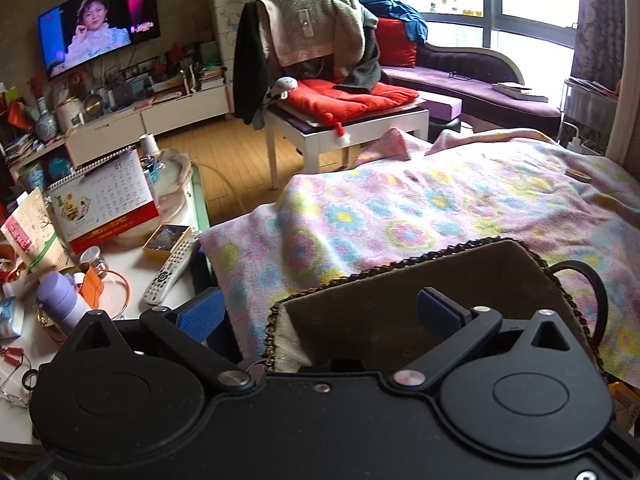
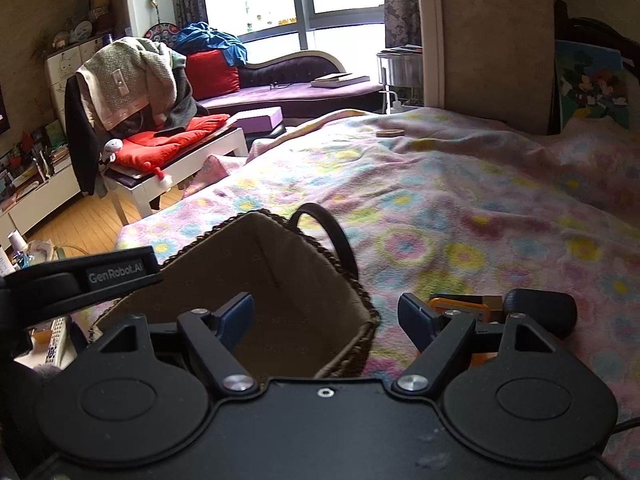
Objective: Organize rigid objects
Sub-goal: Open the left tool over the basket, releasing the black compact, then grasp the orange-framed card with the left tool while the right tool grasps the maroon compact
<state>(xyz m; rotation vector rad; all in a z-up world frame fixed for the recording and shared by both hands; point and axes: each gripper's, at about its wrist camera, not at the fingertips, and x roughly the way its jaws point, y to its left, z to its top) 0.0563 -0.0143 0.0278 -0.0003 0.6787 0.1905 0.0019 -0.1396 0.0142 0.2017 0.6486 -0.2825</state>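
Note:
A brown fabric basket [image 1: 384, 320] with a braided rim and a dark loop handle [image 1: 596, 292] stands on the flowered blanket [image 1: 420, 208]; what shows of its inside is empty. My left gripper [image 1: 318, 312] is open wide over the basket's near left wall, one finger inside and one outside, touching nothing. My right gripper [image 2: 328, 318] is open astride the basket's [image 2: 280, 280] near right corner, pads apart from the wall. An orange and black object [image 2: 464, 306] lies on the blanket just behind the right fingertip. A small wooden disc [image 2: 390, 133] rests far up the bed.
Left of the bed is a cluttered side table [image 1: 132, 264] with a remote control [image 1: 172, 272], a desk calendar [image 1: 104, 200] and a lilac bottle [image 1: 60, 296]. Beyond are a white bench with a red cushion [image 1: 352, 96], a wooden floor and a sofa under the window.

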